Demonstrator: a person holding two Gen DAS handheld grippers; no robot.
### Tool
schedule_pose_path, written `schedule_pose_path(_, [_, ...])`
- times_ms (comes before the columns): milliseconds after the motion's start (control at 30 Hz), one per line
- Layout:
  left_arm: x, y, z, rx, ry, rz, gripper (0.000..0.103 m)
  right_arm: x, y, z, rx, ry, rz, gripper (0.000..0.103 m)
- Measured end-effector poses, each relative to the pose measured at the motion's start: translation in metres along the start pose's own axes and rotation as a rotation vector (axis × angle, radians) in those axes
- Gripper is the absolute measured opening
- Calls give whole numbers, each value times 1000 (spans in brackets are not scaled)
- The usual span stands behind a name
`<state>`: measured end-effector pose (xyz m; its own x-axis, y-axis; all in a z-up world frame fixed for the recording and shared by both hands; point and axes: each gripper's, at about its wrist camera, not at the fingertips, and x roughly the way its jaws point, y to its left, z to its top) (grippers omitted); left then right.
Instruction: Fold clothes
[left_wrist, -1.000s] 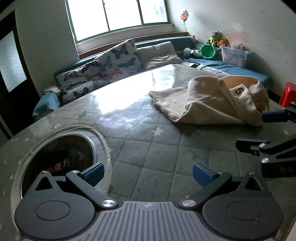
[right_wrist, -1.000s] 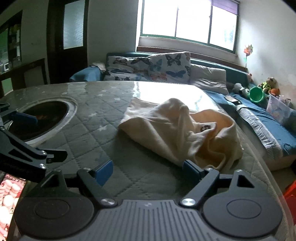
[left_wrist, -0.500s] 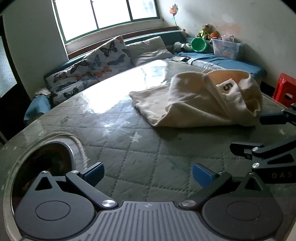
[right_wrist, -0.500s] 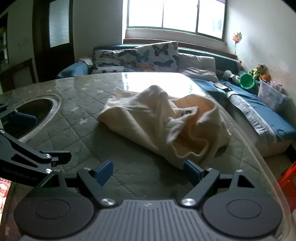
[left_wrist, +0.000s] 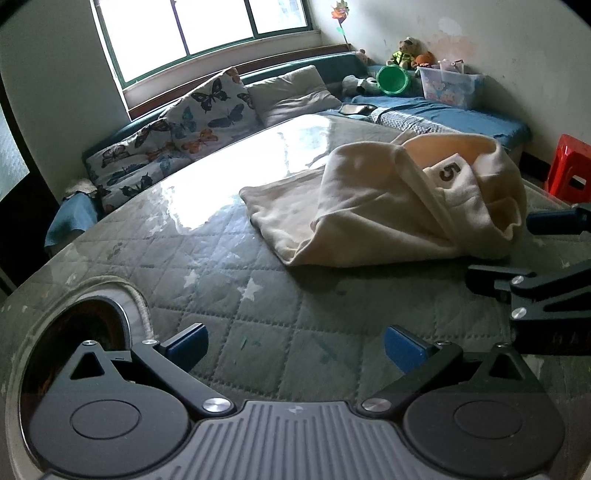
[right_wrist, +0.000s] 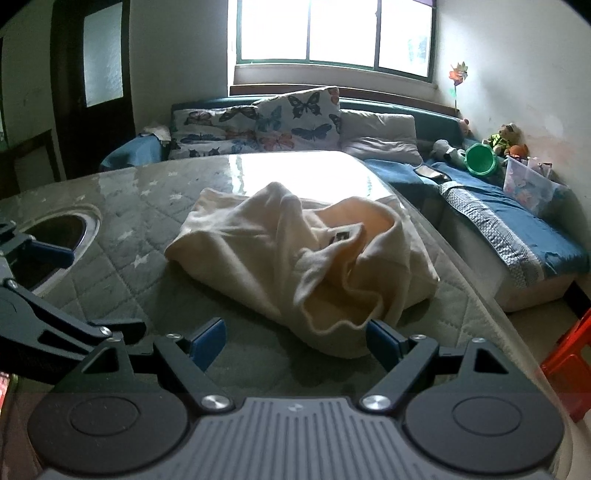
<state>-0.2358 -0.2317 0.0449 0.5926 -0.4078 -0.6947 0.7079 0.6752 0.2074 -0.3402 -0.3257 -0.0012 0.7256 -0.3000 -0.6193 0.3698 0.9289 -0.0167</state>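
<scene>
A cream sweatshirt lies crumpled on the quilted grey-green table, its neck label showing a 5. In the right wrist view the same sweatshirt bunches just beyond my right gripper, which stands open with the hem near its right fingertip and nothing clamped. My left gripper is open over bare quilt, well short of the garment. Each gripper's arm shows at the edge of the other's view.
A round hole is cut in the table at the near left. Beyond the table runs a sofa with butterfly cushions, a blue mattress, a clear toy box and a red stool.
Both grippers have drifted toward the sweatshirt, which now looks larger and nearer in each view. The round hole has slid leftward in both. The jaws stay as wide as before.
</scene>
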Motion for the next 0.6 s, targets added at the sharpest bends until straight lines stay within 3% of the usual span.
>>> schedule_pose_path(500, [14, 6, 7, -3, 22, 10, 103, 28, -7, 27, 26, -8, 10, 84])
schedule_pose_path(600, [12, 12, 6, -4, 18, 19, 103, 37, -8, 28, 28, 7, 5, 78])
